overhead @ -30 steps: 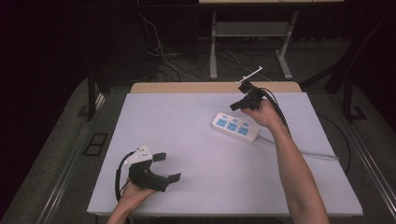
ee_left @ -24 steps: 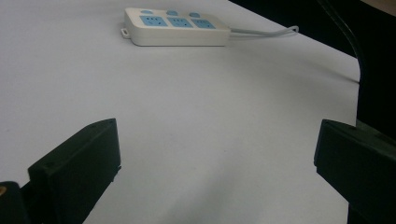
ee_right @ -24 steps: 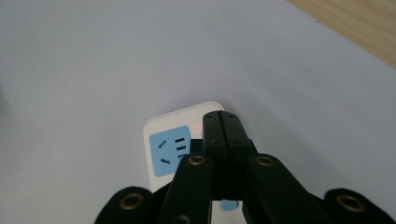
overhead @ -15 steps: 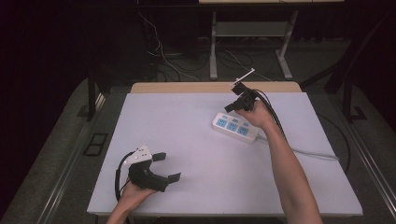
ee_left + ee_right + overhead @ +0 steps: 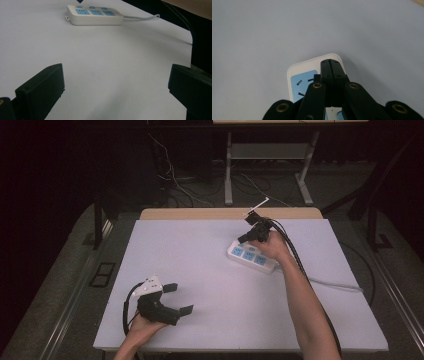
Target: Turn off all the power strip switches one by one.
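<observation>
1. My right gripper (image 5: pixel 246 238) has its jaws pressed tight together with nothing between them. It hangs over the far end of the power strip (image 5: pixel 251 257), tips pointing down at it.
2. The power strip lies flat on the white table (image 5: pixel 210 270), toward the far right side. Its cable (image 5: pixel 334 285) runs off to the right edge.
3. I think the strip is hard plastic. It is stiff, smooth, a bit slippery and not heavy. A push on one end could make it slide or spin.
4. If I had to lift it, I would grab it across its narrow sides, near the middle. The blue sockets (image 5: pixel 302 86) on top are for pressing, not pinching.
5. My left gripper (image 5: pixel 175 299) rests near the front left of the table. Its jaws are spread wide and hold nothing.
6. There is lots of bare table between my two grippers, so I have room to move.
7. The far edge of the table is close behind the strip. I should watch the cable too, so it does not snag.
</observation>
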Demonstrator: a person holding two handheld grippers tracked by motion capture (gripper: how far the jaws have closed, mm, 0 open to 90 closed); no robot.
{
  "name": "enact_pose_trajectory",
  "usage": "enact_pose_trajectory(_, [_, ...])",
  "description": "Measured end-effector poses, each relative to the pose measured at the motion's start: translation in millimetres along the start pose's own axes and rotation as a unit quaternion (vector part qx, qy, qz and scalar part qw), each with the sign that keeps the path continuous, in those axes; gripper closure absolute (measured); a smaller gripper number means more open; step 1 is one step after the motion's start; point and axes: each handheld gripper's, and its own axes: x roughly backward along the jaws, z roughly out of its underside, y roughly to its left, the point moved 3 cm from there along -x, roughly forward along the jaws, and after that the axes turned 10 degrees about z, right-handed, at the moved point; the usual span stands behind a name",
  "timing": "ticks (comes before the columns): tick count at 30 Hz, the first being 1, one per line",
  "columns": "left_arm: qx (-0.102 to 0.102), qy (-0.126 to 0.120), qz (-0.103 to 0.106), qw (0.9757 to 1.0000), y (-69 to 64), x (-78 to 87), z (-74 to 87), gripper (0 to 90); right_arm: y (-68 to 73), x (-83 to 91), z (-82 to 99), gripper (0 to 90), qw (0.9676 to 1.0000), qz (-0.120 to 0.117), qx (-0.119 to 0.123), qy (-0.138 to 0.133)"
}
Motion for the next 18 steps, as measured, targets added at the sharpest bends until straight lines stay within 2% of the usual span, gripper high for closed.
enact_pose_trajectory(12, [-0.001, 0.001, -0.001, 1.0, 0.6, 0.2, 0.0, 0.0, -2.1, -9.5, 4.7, 90.0, 0.9999, 0.0, -0.002, 0.011])
enact_pose_trajectory(18, [-0.001, 0.002, -0.001, 1.0, 0.9, 0.1, 0.1, 0.0, -3.6, -10.6, 5.3, 90.0, 1.0, -0.004, -0.005, 0.001])
